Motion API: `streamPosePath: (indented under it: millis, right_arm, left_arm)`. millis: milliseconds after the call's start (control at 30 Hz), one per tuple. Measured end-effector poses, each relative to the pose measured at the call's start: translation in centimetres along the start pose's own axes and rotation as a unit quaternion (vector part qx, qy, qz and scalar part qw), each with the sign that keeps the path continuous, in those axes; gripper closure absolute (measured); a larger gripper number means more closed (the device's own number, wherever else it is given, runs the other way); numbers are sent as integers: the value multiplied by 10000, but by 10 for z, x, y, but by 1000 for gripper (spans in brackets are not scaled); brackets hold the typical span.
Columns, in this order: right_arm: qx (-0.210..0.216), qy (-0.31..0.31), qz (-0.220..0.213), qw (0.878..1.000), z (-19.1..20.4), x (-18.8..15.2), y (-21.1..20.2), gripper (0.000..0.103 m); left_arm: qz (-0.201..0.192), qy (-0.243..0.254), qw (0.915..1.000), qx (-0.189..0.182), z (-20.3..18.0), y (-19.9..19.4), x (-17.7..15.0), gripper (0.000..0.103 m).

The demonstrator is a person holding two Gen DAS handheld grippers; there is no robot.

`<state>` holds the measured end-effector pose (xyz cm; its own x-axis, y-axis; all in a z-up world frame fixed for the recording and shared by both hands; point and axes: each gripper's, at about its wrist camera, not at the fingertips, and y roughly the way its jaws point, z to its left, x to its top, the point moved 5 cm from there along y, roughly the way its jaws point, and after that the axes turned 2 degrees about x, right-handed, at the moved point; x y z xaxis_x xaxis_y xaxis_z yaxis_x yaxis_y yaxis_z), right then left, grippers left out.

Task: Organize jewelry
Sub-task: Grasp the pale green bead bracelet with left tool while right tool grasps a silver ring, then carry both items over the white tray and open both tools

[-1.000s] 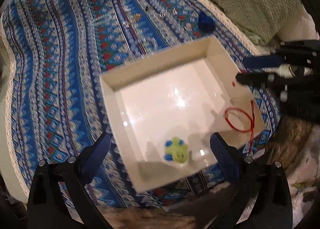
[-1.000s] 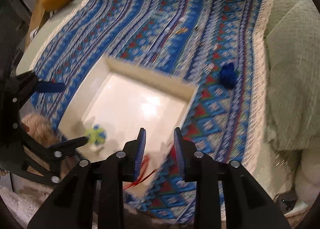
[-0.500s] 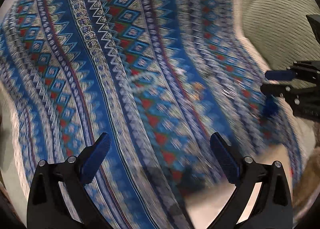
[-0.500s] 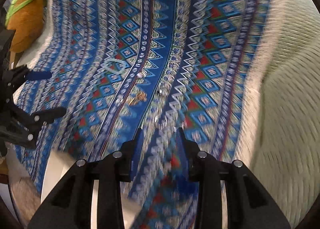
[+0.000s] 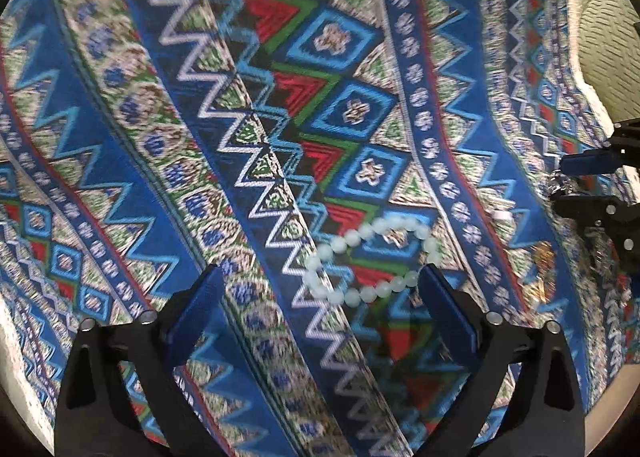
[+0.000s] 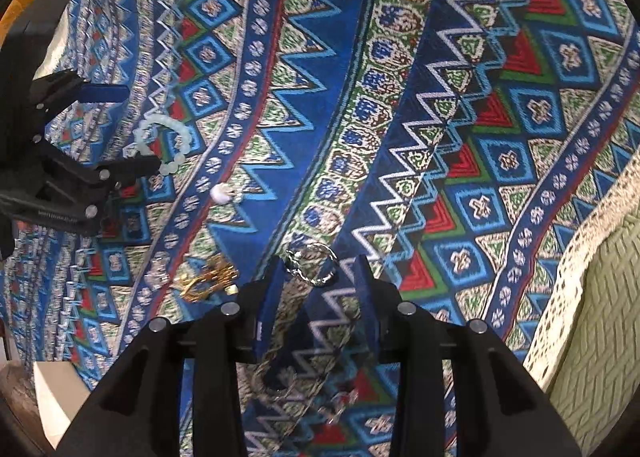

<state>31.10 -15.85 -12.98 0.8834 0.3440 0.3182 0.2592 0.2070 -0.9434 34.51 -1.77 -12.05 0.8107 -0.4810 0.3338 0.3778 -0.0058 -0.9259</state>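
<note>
A pale green bead bracelet (image 5: 368, 261) lies on the patterned blue blanket (image 5: 200, 117), just ahead of my left gripper (image 5: 320, 309), which is open with the bracelet near its right finger. It also shows in the right wrist view (image 6: 162, 145). My right gripper (image 6: 316, 285) is open low over the blanket with a silver ring (image 6: 312, 263) lying between its fingertips. A gold piece (image 6: 208, 281) lies just left of it, and a white pearl piece (image 6: 222, 193) lies further up.
The white tray corner (image 6: 56, 393) shows at the lower left of the right wrist view. A green quilted cushion (image 6: 592, 317) borders the blanket on the right. The gold piece also shows in the left wrist view (image 5: 544, 277).
Both grippers left the white tray and moved forward and down over the blanket. The left one now hovers by the bead bracelet, the right one around the silver ring.
</note>
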Motion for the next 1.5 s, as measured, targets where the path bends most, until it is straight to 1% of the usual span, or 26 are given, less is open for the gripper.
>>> streamPosePath:
  millis: [33, 100, 133, 167, 200, 233, 267, 300, 333, 467, 567, 700, 733, 800, 833, 900, 1000, 1100, 1133, 1200, 1233, 1300, 1400, 1500]
  right_arm:
    - [6, -29, 12, 10000, -3, 3, 4, 66]
    - [-22, -120, 11, 9999, -3, 5, 5, 66]
    - [-84, -192, 23, 9998, -4, 5, 5, 69]
    - [-144, -230, 20, 9996, -2, 7, 7, 75]
    - [-211, -303, 18, 9993, -2, 7, 7, 75]
    - [-232, -340, 19, 9992, 0, 9, 10, 75]
    - [-239, -348, 8, 9991, 0, 9, 9, 75]
    - [-242, -337, 2, 9991, 0, 9, 9, 75]
    - [-248, -335, -1, 9991, 0, 8, 10, 76]
    - [-253, -312, -13, 9992, 6, 9, 12, 76]
    - [-225, -296, -4, 9993, 3, 8, 10, 76]
    - [-168, -216, -14, 9996, 4, 3, 2, 76]
    - [-162, -208, -17, 9997, 6, 1, -4, 76]
    - [-134, -177, -34, 9997, 8, -4, -14, 76]
    - [-123, -154, -42, 9998, 9, -6, -20, 76]
    - [-95, -120, -60, 9999, 12, -9, -32, 76]
    - [-97, -99, -58, 9999, 23, -22, -55, 76]
    - [-32, -167, -73, 9998, 38, -43, -84, 76]
    - [-13, -211, -59, 9998, 40, -53, -92, 75]
    - [25, -307, -18, 9995, 53, -71, -110, 75]
    - [14, -373, 60, 9993, 62, -86, -121, 75]
    - [34, -472, 130, 9988, 77, -105, -131, 75]
    - [212, -611, 183, 9977, 109, -144, -152, 75]
    - [368, -681, 219, 9968, 137, -169, -159, 75]
  left_arm:
    - [-136, -51, 9999, -23, 3, 2, 4, 10]
    - [-206, -125, 9996, -161, 5, 6, 8, 15]
    - [-262, -191, 9993, -207, 7, 7, 10, 19]
    - [-300, -186, 9992, -204, 8, 9, 12, 23]
    - [-315, -77, 9995, -18, 8, 11, 12, 34]
    - [-357, -14, 9994, -5, 9, 14, 14, 41]
    - [-392, 16, 9992, -66, 9, 13, 14, 49]
    - [-387, 28, 9991, -150, 8, 12, 14, 82]
    - [-324, 17, 9992, -222, 9, 12, 13, 95]
    - [-327, 170, 9993, -56, -2, 9, 10, 95]
    - [-302, 67, 9994, -122, -10, 7, 7, 95]
    - [-236, -3, 9996, -167, -10, 0, 2, 95]
    - [-251, -5, 9995, -201, -9, -13, -2, 95]
    - [-310, -63, 9992, -238, -7, -25, -6, 95]
    - [-311, -114, 9989, -324, -10, -32, -9, 95]
    - [-323, -89, 9988, -359, -19, -43, -15, 95]
    - [-236, -104, 9983, -519, -30, -68, -32, 95]
    - [-251, 154, 9983, -495, -48, -101, -49, 95]
    - [-245, 237, 9981, -510, -56, -117, -59, 95]
    - [-157, 348, 9978, -536, -69, -140, -73, 95]
    - [-128, 456, 9972, -571, -78, -156, -84, 95]
    - [-104, 710, 9957, -591, -94, -181, -105, 95]
    - [-129, 844, 9936, -738, -109, -208, -129, 95]
    - [-175, 870, 9935, -710, -126, -225, -157, 95]
